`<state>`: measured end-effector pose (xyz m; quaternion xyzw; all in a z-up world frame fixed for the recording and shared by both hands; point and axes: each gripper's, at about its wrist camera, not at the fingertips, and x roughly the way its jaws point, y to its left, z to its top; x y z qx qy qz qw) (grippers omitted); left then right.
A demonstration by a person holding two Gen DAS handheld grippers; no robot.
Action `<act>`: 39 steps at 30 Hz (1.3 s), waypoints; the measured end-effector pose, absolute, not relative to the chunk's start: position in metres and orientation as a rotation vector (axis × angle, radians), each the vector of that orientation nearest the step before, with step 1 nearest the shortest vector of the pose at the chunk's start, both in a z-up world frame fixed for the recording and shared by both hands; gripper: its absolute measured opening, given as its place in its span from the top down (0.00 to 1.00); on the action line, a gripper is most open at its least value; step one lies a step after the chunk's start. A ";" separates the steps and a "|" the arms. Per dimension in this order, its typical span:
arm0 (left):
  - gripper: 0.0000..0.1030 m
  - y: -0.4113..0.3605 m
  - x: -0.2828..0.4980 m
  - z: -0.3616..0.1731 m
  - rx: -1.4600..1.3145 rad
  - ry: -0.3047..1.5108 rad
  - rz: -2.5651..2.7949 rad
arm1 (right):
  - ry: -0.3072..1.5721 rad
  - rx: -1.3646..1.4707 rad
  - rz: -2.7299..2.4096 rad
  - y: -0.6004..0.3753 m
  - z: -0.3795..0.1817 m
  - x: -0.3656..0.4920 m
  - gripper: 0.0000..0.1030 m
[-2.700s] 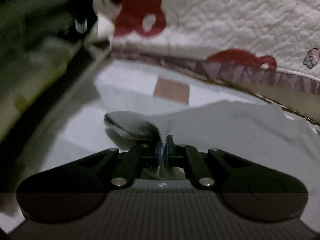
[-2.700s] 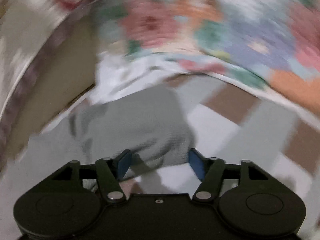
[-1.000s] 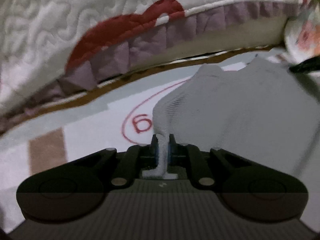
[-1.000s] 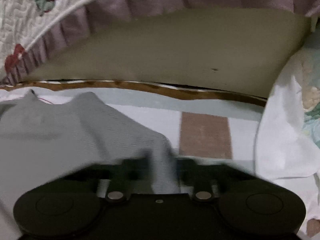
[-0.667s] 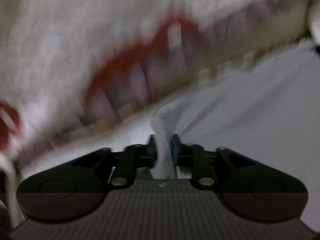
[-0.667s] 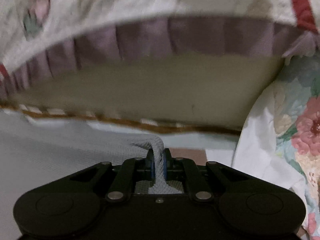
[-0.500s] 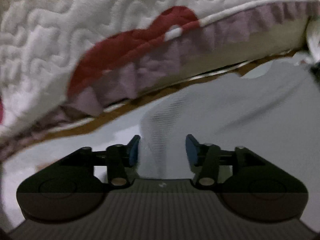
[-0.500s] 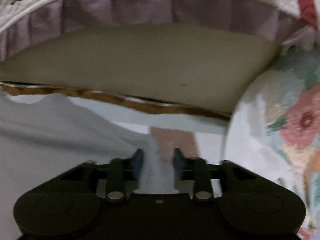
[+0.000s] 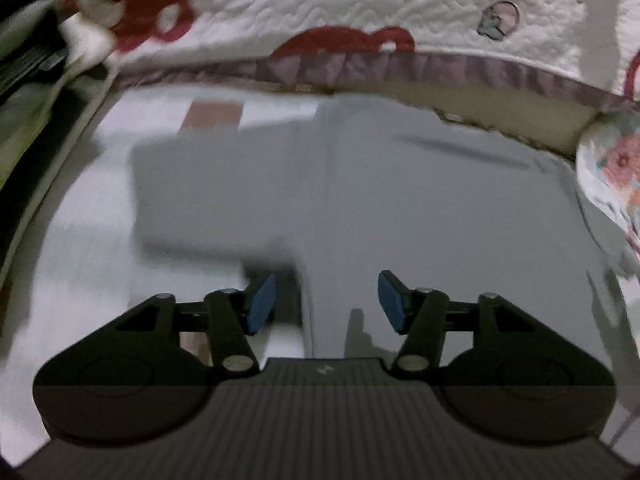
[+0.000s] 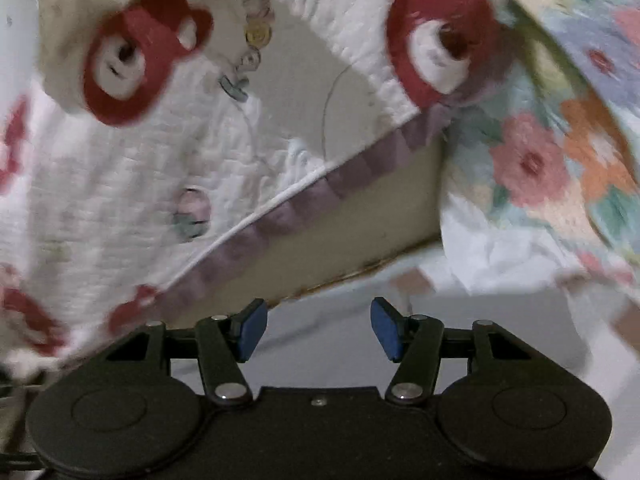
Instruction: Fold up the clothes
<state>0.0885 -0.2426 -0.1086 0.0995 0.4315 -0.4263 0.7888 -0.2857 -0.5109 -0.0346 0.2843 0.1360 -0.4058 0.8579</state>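
We have the grey garment point(image 9: 400, 208) spread flat on the pale mat point(image 9: 80, 240), its body lying broad in the middle and one sleeve point(image 9: 208, 188) reaching out to the left in the left wrist view. We judge the spreading stage about done: the cloth looks smooth, with only a faint crease near its far right side. No fold shows yet in either view, so the sleeves and the body are, as far as we can tell, all left to fold.

Our left claw point(image 9: 326, 302) hangs above the garment's near edge with its jaws opening and nothing between the blue pads point(image 9: 262, 304); the cloth lies below them, released. Our right claw point(image 10: 316, 330) is likewise released, jaws opening and empty, and it looks over the far edge of the garment toward the bed.

The mat is light with brown rectangles point(image 9: 214, 116) printed on it, and it lies on the floor against a bed. A white quilted cover point(image 10: 120, 184) with red bear faces and a mauve frill point(image 9: 440, 70) hangs over the bed's beige side point(image 10: 360, 216). A floral blanket point(image 10: 560, 160) bulges at the right. At the far left of the left wrist view something dark stands, too blurred for us to name.
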 end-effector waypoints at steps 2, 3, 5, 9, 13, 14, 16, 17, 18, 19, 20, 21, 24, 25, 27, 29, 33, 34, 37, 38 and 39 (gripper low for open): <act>0.40 -0.216 0.067 -0.106 0.192 0.943 -0.899 | 0.375 0.624 -0.811 -0.487 -0.040 -0.310 0.42; 0.40 -0.205 0.058 -0.107 0.192 0.962 -0.889 | 0.420 0.637 -0.789 -0.475 -0.043 -0.323 0.45; 0.40 -0.187 0.042 -0.111 0.195 1.017 -0.875 | 0.425 0.645 -0.782 -0.456 -0.043 -0.352 0.45; 0.40 -0.168 0.020 -0.109 0.172 1.061 -0.891 | 0.408 0.655 -0.777 -0.420 -0.042 -0.411 0.77; 0.39 -0.145 -0.004 -0.106 0.128 1.082 -0.872 | 0.429 0.648 -0.819 -0.405 -0.053 -0.450 0.79; 0.39 -0.141 -0.010 -0.106 0.125 1.086 -0.874 | 0.429 0.658 -0.821 -0.400 -0.056 -0.457 0.77; 0.39 -0.132 -0.020 -0.106 0.121 1.093 -0.879 | 0.420 0.682 -0.808 -0.390 -0.064 -0.468 0.76; 0.39 -0.127 -0.026 -0.106 0.118 1.097 -0.882 | 0.425 0.687 -0.808 -0.386 -0.069 -0.471 0.72; 0.39 -0.123 -0.031 -0.106 0.116 1.101 -0.884 | 0.433 0.689 -0.811 -0.382 -0.074 -0.473 0.63; 0.39 -0.118 -0.034 -0.105 0.112 1.103 -0.884 | 0.442 0.691 -0.814 -0.377 -0.079 -0.475 0.56; 0.39 -0.113 -0.037 -0.104 0.108 1.106 -0.885 | 0.445 0.703 -0.822 -0.374 -0.085 -0.477 0.55; 0.38 -0.107 -0.040 -0.102 0.101 1.108 -0.891 | 0.448 0.718 -0.833 -0.372 -0.090 -0.478 0.53; 0.34 -0.092 -0.044 -0.096 0.099 1.108 -0.897 | 0.442 0.785 -0.856 -0.368 -0.106 -0.485 0.37; 0.34 -0.088 -0.044 -0.095 0.103 1.103 -0.897 | 0.441 0.803 -0.852 -0.369 -0.112 -0.487 0.37; 0.34 -0.082 -0.048 -0.092 0.125 1.081 -0.915 | 0.426 0.835 -0.842 -0.373 -0.123 -0.491 0.37; 0.34 -0.079 -0.053 -0.090 0.152 1.056 -0.938 | 0.392 0.865 -0.829 -0.377 -0.133 -0.496 0.37; 0.32 -0.087 -0.067 -0.100 0.227 1.041 -0.955 | 0.348 0.875 -0.786 -0.385 -0.155 -0.501 0.37; 0.32 -0.090 -0.070 -0.103 0.245 1.043 -0.971 | 0.331 0.870 -0.774 -0.384 -0.158 -0.502 0.37; 0.32 -0.096 -0.077 -0.111 0.250 1.082 -1.037 | 0.282 0.833 -0.727 -0.379 -0.161 -0.503 0.59; 0.31 -0.098 -0.081 -0.112 0.293 1.060 -1.029 | 0.277 0.808 -0.705 -0.378 -0.160 -0.501 0.70; 0.29 -0.101 -0.086 -0.112 0.335 1.039 -1.022 | 0.273 0.783 -0.683 -0.377 -0.159 -0.499 0.80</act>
